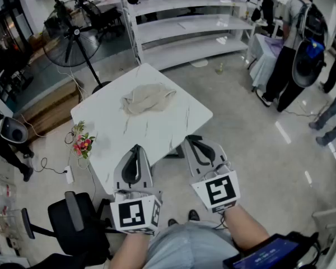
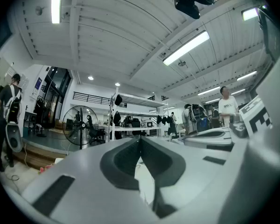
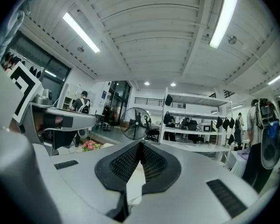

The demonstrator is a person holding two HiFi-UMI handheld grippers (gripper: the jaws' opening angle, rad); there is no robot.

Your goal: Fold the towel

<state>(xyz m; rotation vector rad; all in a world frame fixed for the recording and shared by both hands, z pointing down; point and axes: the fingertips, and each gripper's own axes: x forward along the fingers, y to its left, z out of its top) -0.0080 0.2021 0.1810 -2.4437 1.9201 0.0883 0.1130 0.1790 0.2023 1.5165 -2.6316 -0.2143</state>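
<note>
Towel [image 1: 148,98]: crumpled beige heap mid-desk [image 1: 173,126], well apart from my grippers | left gripper [image 1: 136,148], right gripper [image 1: 190,139]: fingers fully closed, empty | I judge cloth soft, light, floppy; pinch a corner.

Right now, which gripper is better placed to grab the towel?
Left, narrowly: the left gripper is over the table, nearly in line with the towel; the right gripper is further to the side. Both are shut.

Could not see the near edge of the table [image 1: 157,132] behind the left gripper [image 1: 136,147] and right gripper [image 1: 191,139]. Could not tell the crumpled towel [image 1: 147,98]'s layers, too small. Lost the black chair [image 1: 73,224] partly below the bottom edge.
</note>
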